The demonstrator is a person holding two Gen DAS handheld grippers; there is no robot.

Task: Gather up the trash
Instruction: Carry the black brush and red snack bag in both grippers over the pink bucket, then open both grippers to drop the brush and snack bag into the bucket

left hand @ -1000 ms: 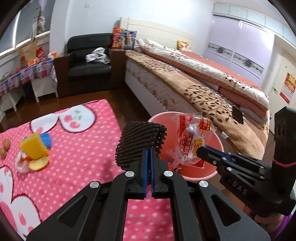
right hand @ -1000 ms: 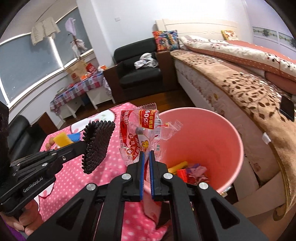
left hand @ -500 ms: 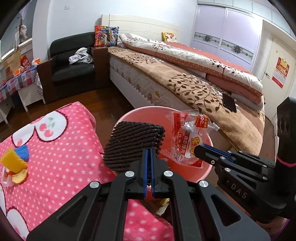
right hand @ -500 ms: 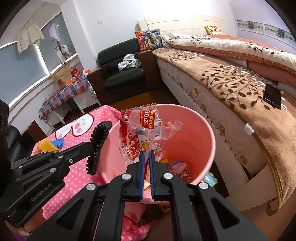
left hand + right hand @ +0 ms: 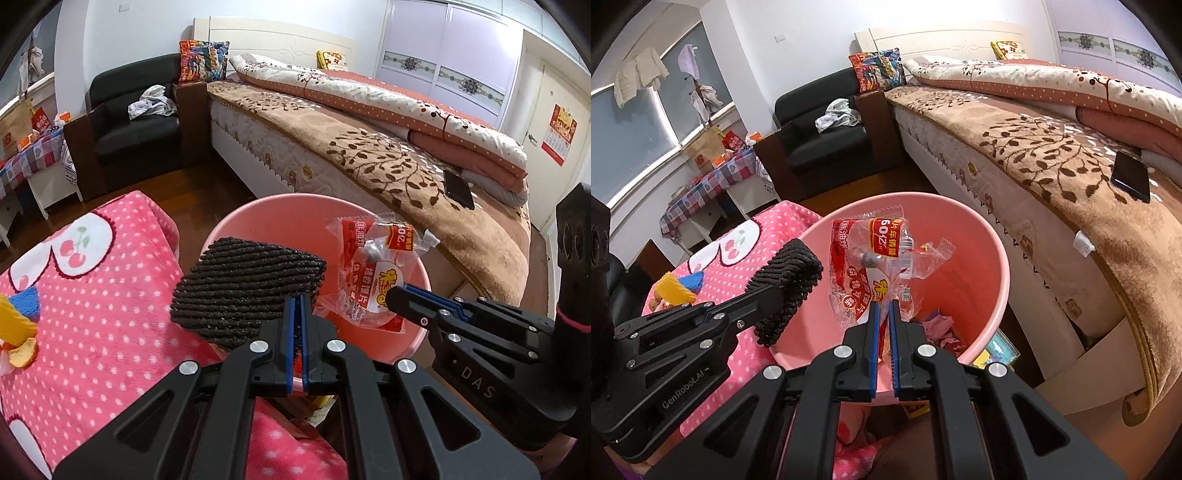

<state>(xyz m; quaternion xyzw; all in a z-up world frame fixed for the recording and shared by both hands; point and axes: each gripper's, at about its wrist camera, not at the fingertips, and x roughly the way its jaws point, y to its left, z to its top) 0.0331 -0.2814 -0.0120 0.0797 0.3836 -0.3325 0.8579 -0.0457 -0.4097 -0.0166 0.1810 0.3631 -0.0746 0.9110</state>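
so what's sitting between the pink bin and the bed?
Nothing stands there: the right wrist view shows only a narrow strip of wood floor between the pink bin and the bed.

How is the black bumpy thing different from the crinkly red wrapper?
The black ribbed pad is dark, thick and opaque; the snack wrapper is thin, see-through plastic with red print. The pad looks flat and stiff, while the wrapper is crumpled. The left tool pinches the pad; the right tool pinches the wrapper. Both are held above the pink bin.

"DAS" on right gripper, "GenRobot.AI" on left gripper
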